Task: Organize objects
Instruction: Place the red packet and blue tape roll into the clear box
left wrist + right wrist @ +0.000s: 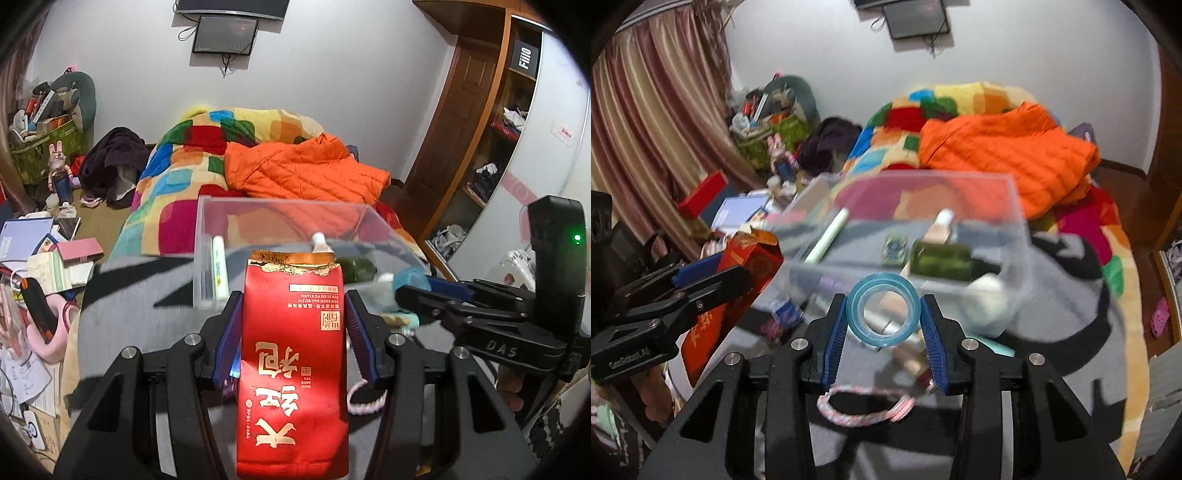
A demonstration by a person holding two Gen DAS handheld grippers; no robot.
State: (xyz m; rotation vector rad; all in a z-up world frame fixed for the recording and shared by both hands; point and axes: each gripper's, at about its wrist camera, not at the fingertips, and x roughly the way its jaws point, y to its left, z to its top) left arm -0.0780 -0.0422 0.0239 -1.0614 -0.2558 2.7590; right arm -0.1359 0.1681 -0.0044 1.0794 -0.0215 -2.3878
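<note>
My left gripper (293,317) is shut on a red tea pouch (293,369) with gold characters, held upright just in front of the clear plastic box (280,212) on the bed. My right gripper (883,317) is shut on a blue tape roll (883,314), held before the same box (1015,206). The box holds a pale green tube (827,236), a dark green bottle (942,260), a small patterned square item (895,247) and a white-capped tube (942,221). The right gripper also shows in the left wrist view (436,291); the left gripper and pouch (753,266) show in the right wrist view.
A grey and black blanket (147,295) covers the bed under the box. A pink and white braided loop (857,410) and small loose items lie on it. An orange jacket (306,166) and a colourful quilt (177,155) lie behind. Cluttered desk (33,258) at left, wardrobe (491,147) at right.
</note>
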